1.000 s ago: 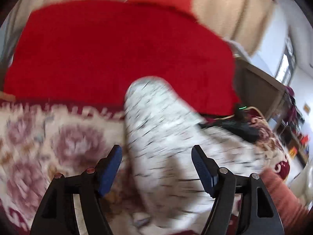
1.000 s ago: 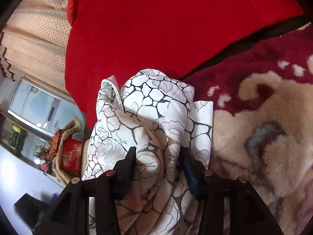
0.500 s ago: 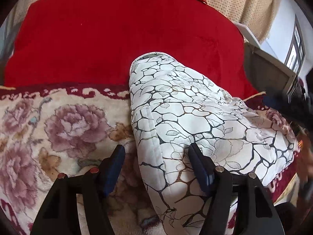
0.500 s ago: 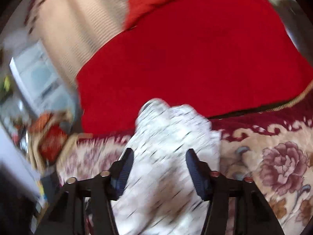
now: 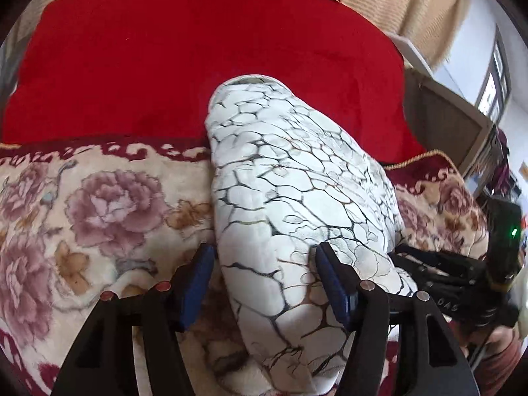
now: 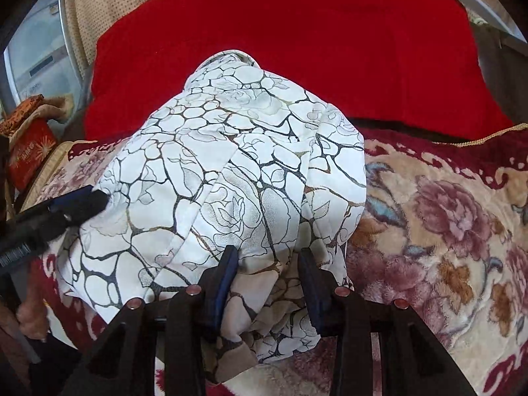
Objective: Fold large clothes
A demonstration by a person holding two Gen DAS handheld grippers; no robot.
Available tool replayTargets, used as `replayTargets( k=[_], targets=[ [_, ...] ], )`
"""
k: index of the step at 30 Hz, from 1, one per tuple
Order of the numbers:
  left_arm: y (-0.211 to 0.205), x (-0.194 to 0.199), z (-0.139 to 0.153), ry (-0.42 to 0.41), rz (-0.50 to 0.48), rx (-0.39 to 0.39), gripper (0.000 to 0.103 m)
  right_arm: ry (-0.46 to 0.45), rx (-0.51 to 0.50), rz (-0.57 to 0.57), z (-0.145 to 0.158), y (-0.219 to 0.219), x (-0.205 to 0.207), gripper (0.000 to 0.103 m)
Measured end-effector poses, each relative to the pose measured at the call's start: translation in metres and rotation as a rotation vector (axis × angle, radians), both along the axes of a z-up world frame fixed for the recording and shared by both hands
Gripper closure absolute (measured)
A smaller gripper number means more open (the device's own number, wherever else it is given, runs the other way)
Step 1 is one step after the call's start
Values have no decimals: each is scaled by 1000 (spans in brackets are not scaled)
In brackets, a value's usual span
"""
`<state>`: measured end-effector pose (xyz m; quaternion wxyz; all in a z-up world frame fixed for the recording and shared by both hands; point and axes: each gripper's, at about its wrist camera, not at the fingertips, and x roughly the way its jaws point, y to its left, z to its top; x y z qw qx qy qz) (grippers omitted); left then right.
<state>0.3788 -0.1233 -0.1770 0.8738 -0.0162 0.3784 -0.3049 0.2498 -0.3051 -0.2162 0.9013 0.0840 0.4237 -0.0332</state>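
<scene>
Floral plush blanket (image 5: 109, 204) as surface; white crackle-print garment (image 5: 297, 191) bunched on it, red blanket (image 5: 198, 52) behind.

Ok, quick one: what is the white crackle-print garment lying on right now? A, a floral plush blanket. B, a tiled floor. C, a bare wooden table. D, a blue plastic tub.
A: the white garment lies bundled on the floral blanket, whose pink flowers show on both sides of it, with a red cloth behind its far end.
</scene>
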Motion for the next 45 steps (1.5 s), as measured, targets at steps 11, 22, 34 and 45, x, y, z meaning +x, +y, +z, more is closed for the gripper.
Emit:
replayTargets(
  k=[11, 22, 34, 45],
  targets=[
    [4, -21, -2, -102, 92, 102, 27, 14, -27, -6, -4, 10, 10, 63],
    [3, -29, 7, -168, 111, 154, 27, 46, 194, 36, 77, -13, 40, 62],
    [4, -26, 4, -160, 91, 121, 27, 252, 221, -110, -2, -52, 183, 60],
    [3, -31, 5, -179, 99, 136, 27, 59, 171, 45, 88, 8, 191, 57]
  ],
)
